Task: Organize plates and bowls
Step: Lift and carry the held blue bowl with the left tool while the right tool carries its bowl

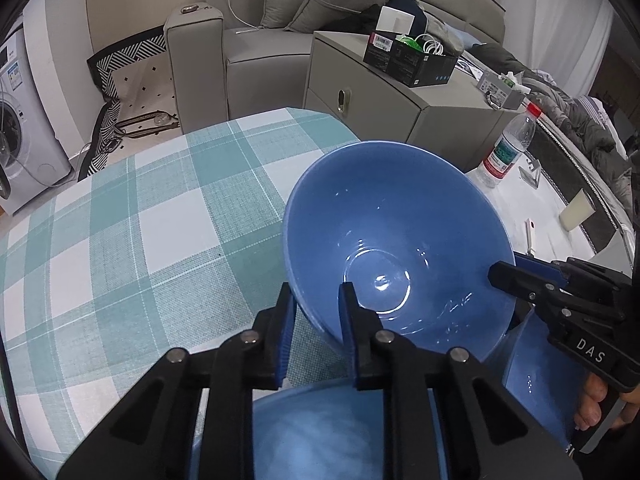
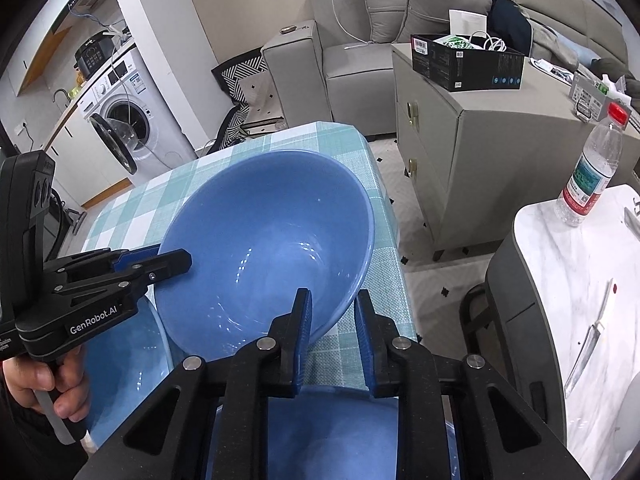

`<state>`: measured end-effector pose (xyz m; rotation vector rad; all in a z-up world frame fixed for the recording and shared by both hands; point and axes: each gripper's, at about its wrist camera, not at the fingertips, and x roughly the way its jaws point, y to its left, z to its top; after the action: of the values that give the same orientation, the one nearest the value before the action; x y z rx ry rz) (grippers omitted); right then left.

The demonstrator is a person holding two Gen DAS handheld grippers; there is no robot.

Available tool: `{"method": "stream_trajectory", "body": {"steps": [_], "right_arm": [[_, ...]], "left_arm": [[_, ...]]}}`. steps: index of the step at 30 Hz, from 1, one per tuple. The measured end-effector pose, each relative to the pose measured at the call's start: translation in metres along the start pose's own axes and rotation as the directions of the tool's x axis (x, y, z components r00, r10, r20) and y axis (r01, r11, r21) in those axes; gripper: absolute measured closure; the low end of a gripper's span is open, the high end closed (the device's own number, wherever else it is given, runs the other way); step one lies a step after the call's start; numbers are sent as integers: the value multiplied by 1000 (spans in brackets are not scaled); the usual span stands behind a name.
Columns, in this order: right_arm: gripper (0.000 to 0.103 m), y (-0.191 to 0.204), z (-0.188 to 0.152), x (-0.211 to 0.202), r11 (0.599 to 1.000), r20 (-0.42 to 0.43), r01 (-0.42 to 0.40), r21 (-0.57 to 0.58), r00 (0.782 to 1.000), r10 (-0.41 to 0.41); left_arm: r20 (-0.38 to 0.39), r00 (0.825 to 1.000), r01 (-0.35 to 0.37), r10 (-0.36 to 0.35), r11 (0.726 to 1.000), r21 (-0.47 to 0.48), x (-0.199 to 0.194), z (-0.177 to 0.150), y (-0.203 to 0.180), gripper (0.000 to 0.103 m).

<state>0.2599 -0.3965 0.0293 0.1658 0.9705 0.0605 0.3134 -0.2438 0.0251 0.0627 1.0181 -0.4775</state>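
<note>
The fingers (image 1: 352, 320) of the left gripper (image 1: 318, 312) pinch the near rim of a big shiny blue bowl (image 1: 400, 248), one finger inside and one outside. The fingers (image 2: 302, 320) of the right gripper (image 2: 334, 320) clamp the rim on the other side the same way. The bowl tips up over the worktop (image 1: 160, 220) with its green and white check cloth. Both grippers point steeply down. A hand (image 2: 36, 384) wraps each handle. I count three blue dishes: the held bowl and two more (image 2: 120, 352) (image 2: 340, 432) under it.
</note>
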Motion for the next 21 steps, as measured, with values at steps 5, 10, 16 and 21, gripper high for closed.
{"method": "stream_trajectory", "body": {"steps": [5, 10, 16, 21], "right_arm": [[81, 0, -1, -1, 1000, 4, 2, 4, 1000, -2], [81, -1, -1, -6, 1000, 18, 1, 9, 1000, -1], [81, -2, -1, -16, 1000, 48, -4, 10, 999, 4], [81, -1, -3, -27, 1000, 66, 2, 8, 998, -2]], "left_arm": [[7, 1000, 2, -2, 1000, 2, -1, 1, -1, 83], [22, 1000, 4, -4, 1000, 4, -5, 2, -3, 83], [49, 999, 3, -3, 1000, 4, -13, 4, -6, 83], [63, 998, 11, -12, 1000, 8, -22, 5, -9, 83]]}}
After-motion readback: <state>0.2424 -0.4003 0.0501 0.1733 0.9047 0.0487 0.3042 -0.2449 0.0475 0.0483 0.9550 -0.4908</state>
